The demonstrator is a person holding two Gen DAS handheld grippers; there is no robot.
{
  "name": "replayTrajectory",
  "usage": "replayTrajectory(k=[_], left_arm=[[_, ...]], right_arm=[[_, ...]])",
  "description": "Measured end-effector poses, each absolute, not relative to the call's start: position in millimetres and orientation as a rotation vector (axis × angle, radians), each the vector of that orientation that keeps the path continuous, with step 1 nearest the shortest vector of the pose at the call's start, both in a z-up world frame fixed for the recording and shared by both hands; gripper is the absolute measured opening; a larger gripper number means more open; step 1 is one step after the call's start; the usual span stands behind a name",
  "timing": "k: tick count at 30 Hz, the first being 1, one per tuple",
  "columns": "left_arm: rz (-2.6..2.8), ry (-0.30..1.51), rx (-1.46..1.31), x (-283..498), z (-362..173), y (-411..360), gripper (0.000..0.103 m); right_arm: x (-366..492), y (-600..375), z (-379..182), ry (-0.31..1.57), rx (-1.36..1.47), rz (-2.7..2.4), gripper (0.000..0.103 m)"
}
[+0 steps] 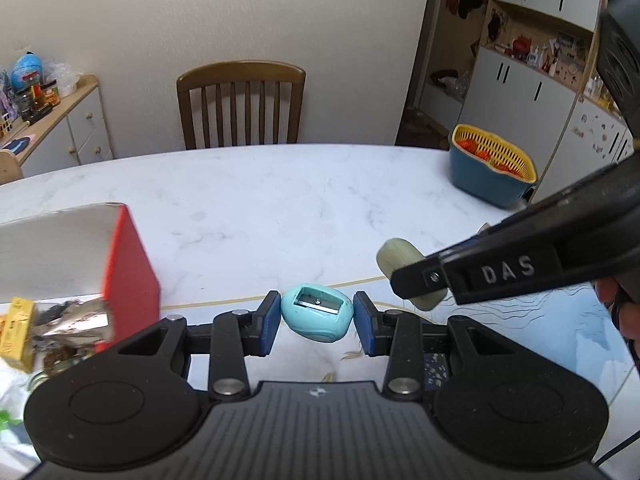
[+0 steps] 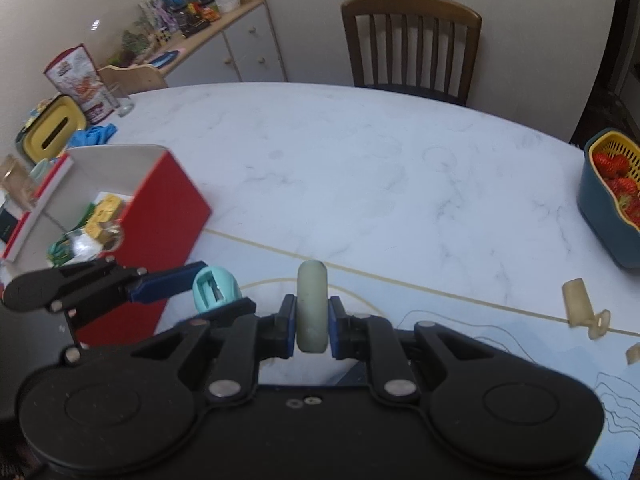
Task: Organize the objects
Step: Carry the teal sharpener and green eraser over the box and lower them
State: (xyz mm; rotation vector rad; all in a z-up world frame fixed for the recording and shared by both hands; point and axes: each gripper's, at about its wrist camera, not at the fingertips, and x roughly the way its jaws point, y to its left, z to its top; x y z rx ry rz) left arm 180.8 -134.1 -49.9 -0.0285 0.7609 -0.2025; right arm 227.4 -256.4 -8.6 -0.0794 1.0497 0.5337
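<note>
White marbled tabletop (image 2: 360, 168) fills most of the room's near side, with a wooden chair (image 2: 412, 44) pushed in at its far edge and cabinets along the walls. Landmark for this report is the red box (image 2: 160, 216), open-topped, already holding small packets and oddments.

Left hand-held gripper (image 1: 316, 318): its blue pads are pinching a teal pencil sharpener (image 1: 317, 312) by its two sides, blade slot facing up. It hangs clear of the tabletop, just beside the red box's near corner.

Right hand-held gripper (image 2: 313, 320): pinching a pale green wheel-shaped item (image 2: 313, 306) across its flat faces, rim upright. It sits a little farther from the red box than the sharpener, on the side toward the strawberry basket (image 2: 612, 204). Two small cream-coloured pieces (image 2: 580, 306) lie on the tabletop, well apart from the red box, unattended.

Assessment: the step in hand appears to be carrying both items to the red box. Recommended practice: bring the sharpener over the opening first, since it is nearer; clear the box wall before lowering; release low over a free patch inside. Hold the second hand-held gripper back until the first has withdrawn, to avoid fouling over the opening.
</note>
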Motion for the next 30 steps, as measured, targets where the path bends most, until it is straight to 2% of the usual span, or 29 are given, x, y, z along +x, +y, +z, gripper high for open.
replayTrajectory(k=[14,30], left_arm=[[-0.133,0.736,-0.063,128.5,-5.4,-58.3,0.039],[-0.031,0.734,-0.097,100.7,14.2,56.6,0.039]], right_arm=[[169.2,-204.5,35.7,0.973,-0.119,0.628,0.014],[143.6,-124.4,43.2,0.945,-0.151,0.674,0.014]])
